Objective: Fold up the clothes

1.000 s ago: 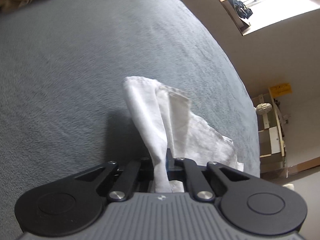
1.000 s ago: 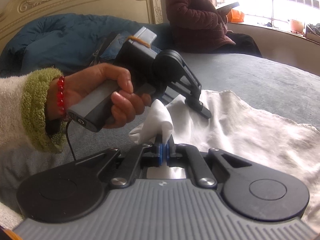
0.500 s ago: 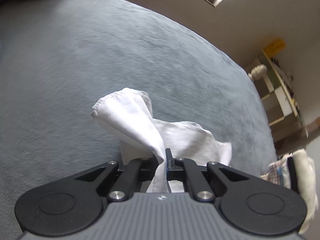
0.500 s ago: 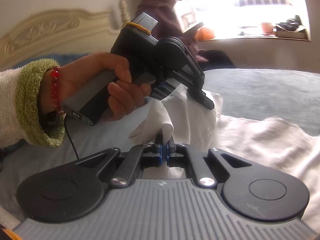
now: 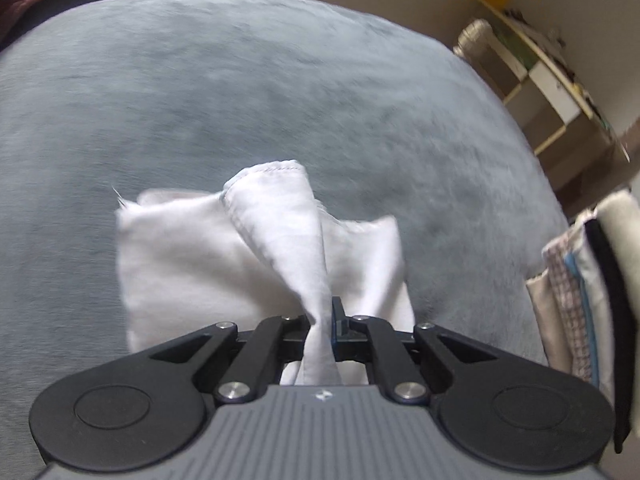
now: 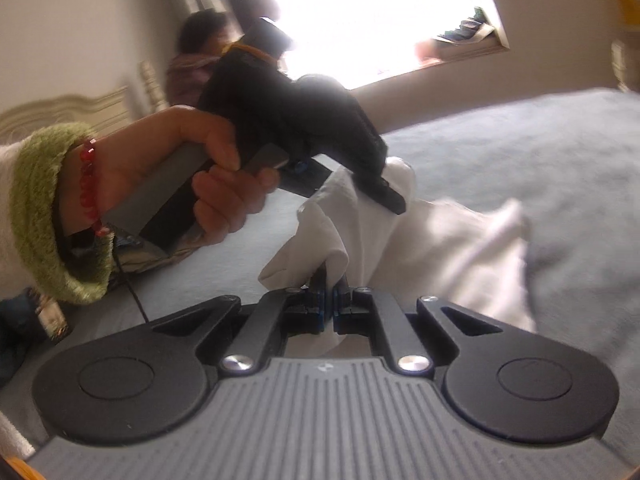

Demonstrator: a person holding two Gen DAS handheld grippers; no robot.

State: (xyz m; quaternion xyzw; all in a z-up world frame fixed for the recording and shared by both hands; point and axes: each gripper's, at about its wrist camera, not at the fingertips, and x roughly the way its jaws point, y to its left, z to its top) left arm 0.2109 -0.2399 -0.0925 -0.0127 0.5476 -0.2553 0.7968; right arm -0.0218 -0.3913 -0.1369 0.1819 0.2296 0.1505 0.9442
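A white garment (image 5: 200,264) hangs bunched above a grey bedspread (image 5: 240,92). My left gripper (image 5: 326,320) is shut on a pinched, hemmed corner of it, which sticks up past the fingers. My right gripper (image 6: 329,300) is shut on another fold of the white garment (image 6: 448,256). In the right wrist view the left gripper (image 6: 394,200) shows from the side, held by a hand (image 6: 168,168) in a green-cuffed sleeve, with the cloth draped under its fingers. The two grippers are close together.
A stack of folded clothes (image 5: 588,292) sits at the bed's right edge. A shelf unit (image 5: 544,80) stands beyond the bed. A seated person (image 6: 200,64) is at the headboard end by a bright window (image 6: 380,20). Grey bedspread (image 6: 520,152) stretches ahead.
Both grippers have swung round and tilted while holding the cloth. The garment has gathered into a bunched, lifted bundle, and the folded stack and shelf have come further into the left wrist view.
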